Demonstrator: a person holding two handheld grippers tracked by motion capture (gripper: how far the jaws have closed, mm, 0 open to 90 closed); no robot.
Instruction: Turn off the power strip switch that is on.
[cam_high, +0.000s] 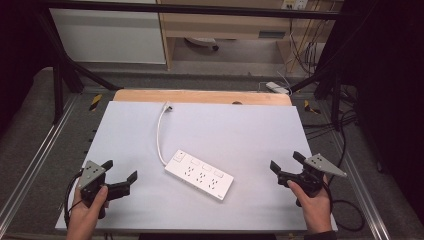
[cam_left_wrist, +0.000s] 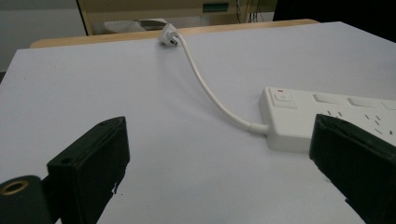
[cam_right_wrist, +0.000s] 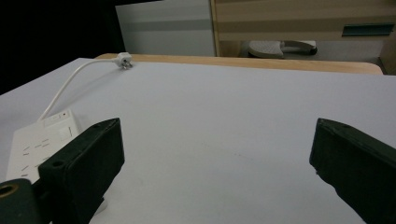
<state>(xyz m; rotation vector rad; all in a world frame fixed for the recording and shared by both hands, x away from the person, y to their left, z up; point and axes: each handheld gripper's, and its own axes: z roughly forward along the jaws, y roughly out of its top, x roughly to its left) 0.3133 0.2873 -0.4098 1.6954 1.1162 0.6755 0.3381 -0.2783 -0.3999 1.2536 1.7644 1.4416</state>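
Lying mid-table: white plastic power strip (cam_high: 199, 174), white cord w/ plug (cam_high: 168, 106) trailing far. Left gripper (cam_high: 120, 175) & right gripper (cam_high: 286, 162) flank it, jaws spread, empty — prob. poised to approach from both ends.

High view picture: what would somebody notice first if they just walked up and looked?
Probably the white power strip lying slantwise mid-table, its cord curling back to a plug near the far edge. Next, the two black grippers, left and right, both open, one each side of it.
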